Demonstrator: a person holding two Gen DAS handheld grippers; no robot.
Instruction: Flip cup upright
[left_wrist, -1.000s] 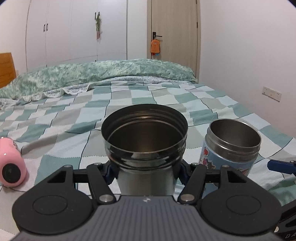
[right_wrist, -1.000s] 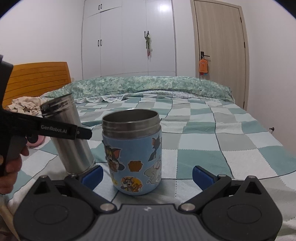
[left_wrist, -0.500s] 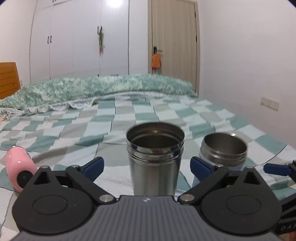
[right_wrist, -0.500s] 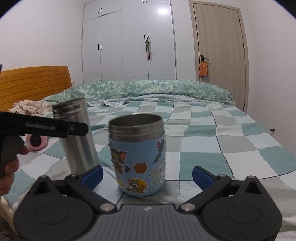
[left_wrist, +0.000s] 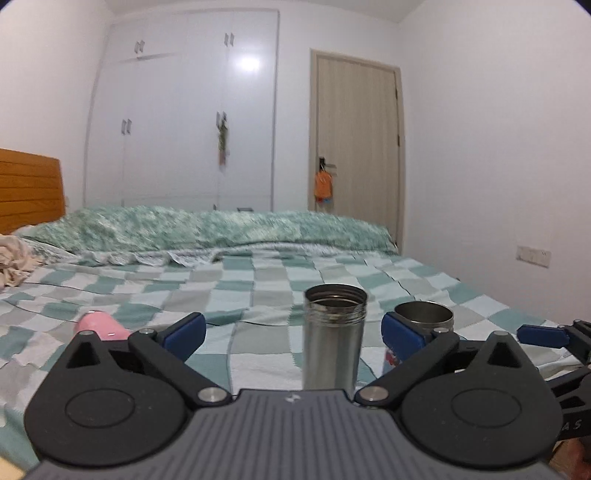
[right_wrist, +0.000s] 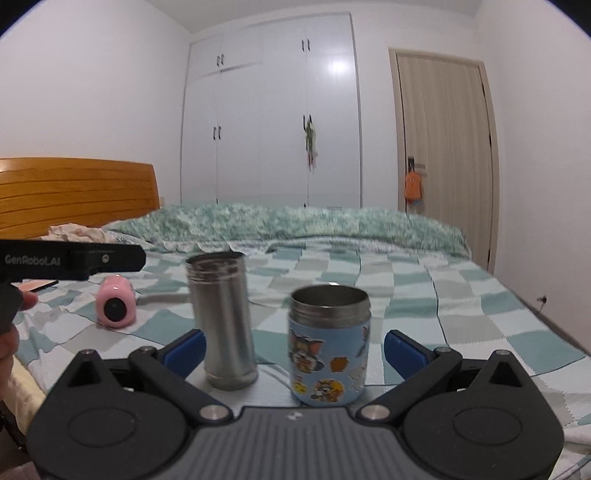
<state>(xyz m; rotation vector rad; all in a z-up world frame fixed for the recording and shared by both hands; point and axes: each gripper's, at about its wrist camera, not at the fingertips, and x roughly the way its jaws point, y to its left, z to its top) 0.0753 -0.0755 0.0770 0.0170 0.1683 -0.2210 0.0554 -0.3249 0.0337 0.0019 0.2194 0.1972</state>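
Counted three cups on the bed: one plain steel cup (right_wrist: 225, 325), one blue cartoon cup (right_wrist: 328, 354), one pink cup (right_wrist: 115, 307) lying on its side. Plus two grippers, left (left_wrist: 291, 334) and right (right_wrist: 293, 349).

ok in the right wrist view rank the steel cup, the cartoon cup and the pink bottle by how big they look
1. steel cup, tallest
2. cartoon cup, shorter but wider, so close to the first
3. pink bottle, smallest, though it lies farther back, so its true size is unsure
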